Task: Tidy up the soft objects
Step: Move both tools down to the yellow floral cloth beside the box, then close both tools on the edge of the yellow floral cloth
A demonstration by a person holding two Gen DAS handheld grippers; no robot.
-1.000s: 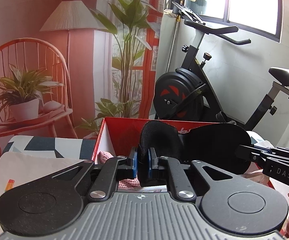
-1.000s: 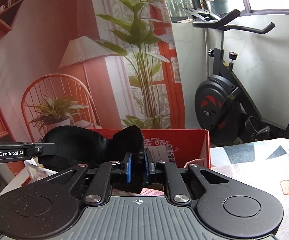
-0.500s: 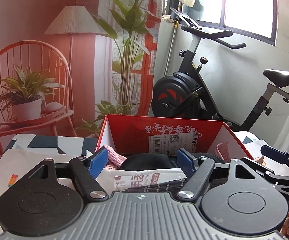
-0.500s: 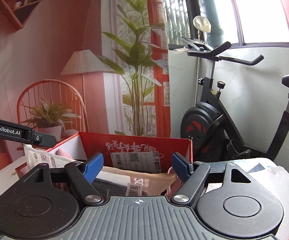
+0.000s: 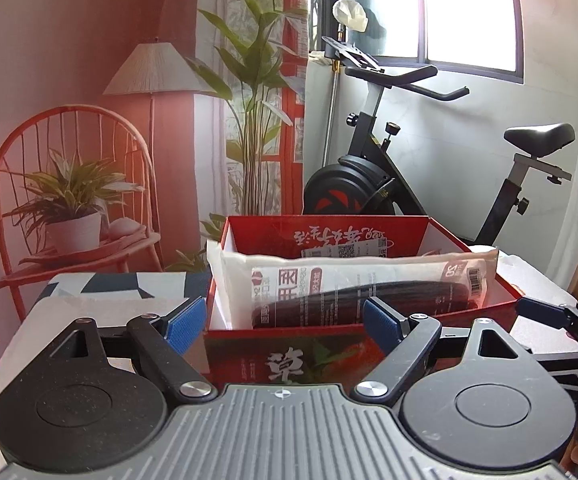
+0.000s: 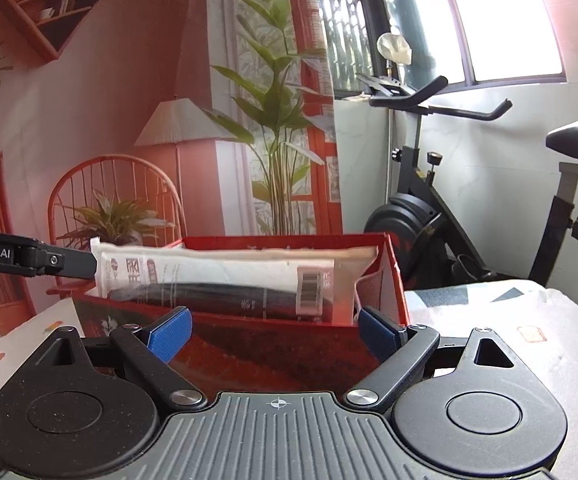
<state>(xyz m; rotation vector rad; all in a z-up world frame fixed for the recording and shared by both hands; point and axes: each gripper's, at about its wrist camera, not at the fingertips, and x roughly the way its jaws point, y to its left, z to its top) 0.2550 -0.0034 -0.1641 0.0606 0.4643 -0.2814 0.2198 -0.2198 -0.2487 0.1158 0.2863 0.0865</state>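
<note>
While the left gripper [image 5: 285,322] and right gripper [image 6: 275,330] are opening wide with nothing between their jaws, the packaged black item [image 5: 363,286] lies across the red box [image 5: 329,354] just above them, mid-frame.

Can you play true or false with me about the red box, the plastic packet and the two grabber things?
1. The plastic packet lies in the red box. True.
2. The left hand-held gripper is squeezing the packet. False: its jaws are opening with nothing between them, short of the box.
3. The right hand-held gripper holds nothing. True: its jaws are opening and empty.
4. The box stands on the floor. False: it stands on a table with a patterned cloth.
5. An exercise bike stands behind the box, under the window. True.
6. The packet stands upright. False: it lies lengthwise, its ends poking over the box's sides.
</note>
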